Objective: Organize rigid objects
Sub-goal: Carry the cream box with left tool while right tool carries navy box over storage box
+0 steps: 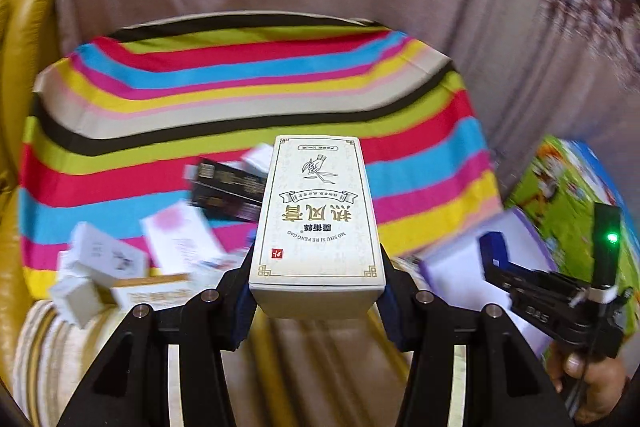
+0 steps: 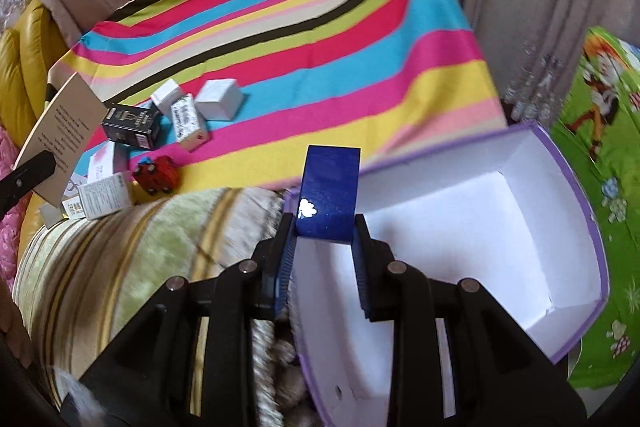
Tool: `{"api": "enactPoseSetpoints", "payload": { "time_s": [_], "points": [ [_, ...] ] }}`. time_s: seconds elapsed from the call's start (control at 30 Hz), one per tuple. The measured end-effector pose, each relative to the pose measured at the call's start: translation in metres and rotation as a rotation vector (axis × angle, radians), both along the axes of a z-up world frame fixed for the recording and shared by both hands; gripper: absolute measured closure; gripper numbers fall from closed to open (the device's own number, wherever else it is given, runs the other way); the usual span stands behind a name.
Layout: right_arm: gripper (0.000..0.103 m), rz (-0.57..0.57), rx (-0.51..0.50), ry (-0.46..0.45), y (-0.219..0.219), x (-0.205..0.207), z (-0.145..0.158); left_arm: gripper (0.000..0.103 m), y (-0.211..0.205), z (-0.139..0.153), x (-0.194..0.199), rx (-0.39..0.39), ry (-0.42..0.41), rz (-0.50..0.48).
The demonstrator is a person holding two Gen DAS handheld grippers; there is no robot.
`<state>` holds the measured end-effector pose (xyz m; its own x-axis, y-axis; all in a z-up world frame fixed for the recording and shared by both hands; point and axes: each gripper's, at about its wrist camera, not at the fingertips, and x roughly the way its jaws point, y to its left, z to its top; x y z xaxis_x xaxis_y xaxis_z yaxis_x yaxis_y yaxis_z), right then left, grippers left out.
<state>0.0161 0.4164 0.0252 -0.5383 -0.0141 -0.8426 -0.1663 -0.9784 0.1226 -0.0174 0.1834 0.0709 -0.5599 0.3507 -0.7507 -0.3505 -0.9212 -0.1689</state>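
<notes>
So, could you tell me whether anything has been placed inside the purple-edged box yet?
No, the purple-edged box shows only bare white inside in the right wrist view.

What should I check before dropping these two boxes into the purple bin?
1. Left gripper clamped on the cream box: ok.
2. Right gripper clamped on the blue box: ok.
3. Purple bin open with bare white floor: ok.
4. Blue box above the bin's near rim: ok.
5. Cream box over the bin: not ok, it is over the striped cloth.
6. Whether both boxes fit together: cannot tell.
</notes>
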Motion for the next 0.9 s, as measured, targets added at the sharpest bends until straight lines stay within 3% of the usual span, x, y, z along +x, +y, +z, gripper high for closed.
{"api": "enactPoseSetpoints", "payload": {
  "time_s": [0.33, 0.9],
  "points": [
    [0.071, -0.089, -0.014, -0.031, 0.028, 0.026, -0.015, 0.051, 0.066, -0.026, 0.016, 0.029, -0.133, -0.224],
    [0.071, -0.161, -0.042, -0.046, 0.053, 0.044, -0.021, 0.051, 0.126, -0.048, 0.015, 0.066, -0.251, -0.373]
  ]
}}
